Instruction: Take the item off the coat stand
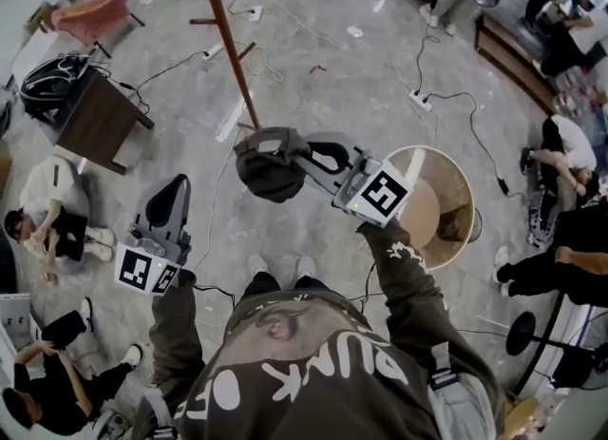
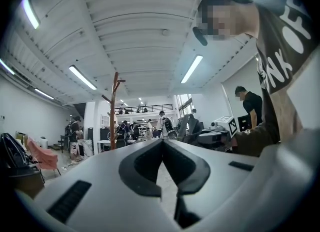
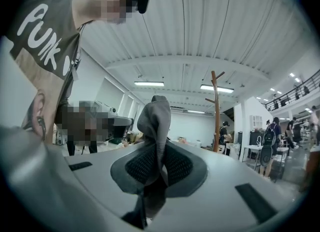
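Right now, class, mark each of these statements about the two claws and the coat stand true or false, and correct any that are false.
1. The right claw is shut on a grey fabric item. True.
2. The grey fabric item hangs from a peg of the coat stand. False: it is clear of the stand, held only by the right claw.
3. The left claw holds nothing. True: its jaws are together with nothing between them.
4. The coat stand lies flat on the floor. False: it stands upright.
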### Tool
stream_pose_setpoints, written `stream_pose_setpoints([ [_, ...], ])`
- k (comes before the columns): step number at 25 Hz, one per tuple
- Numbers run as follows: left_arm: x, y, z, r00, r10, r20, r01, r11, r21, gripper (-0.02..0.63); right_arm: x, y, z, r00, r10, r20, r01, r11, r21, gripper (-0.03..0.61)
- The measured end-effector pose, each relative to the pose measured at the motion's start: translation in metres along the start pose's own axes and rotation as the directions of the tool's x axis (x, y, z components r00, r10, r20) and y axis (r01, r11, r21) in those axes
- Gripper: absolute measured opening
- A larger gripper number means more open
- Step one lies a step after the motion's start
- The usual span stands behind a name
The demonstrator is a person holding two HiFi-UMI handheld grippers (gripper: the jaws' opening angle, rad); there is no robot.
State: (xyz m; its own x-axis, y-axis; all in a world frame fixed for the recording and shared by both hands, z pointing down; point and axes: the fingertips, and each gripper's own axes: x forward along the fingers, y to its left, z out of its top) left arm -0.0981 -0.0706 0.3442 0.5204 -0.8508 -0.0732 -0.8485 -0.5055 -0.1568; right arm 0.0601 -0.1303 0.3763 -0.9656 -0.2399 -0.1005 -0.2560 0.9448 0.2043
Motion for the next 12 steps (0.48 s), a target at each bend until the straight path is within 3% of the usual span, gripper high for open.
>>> stream_pose_setpoints([
  [12, -0.016, -0.002, 0.021, 1.0, 0.007, 0.029, -0.007, 1.0, 0.019, 0.005, -0.001, 0.017, 0.012, 1.0, -0.024, 0.002, 0.024, 1.0, 0.013, 0.046],
])
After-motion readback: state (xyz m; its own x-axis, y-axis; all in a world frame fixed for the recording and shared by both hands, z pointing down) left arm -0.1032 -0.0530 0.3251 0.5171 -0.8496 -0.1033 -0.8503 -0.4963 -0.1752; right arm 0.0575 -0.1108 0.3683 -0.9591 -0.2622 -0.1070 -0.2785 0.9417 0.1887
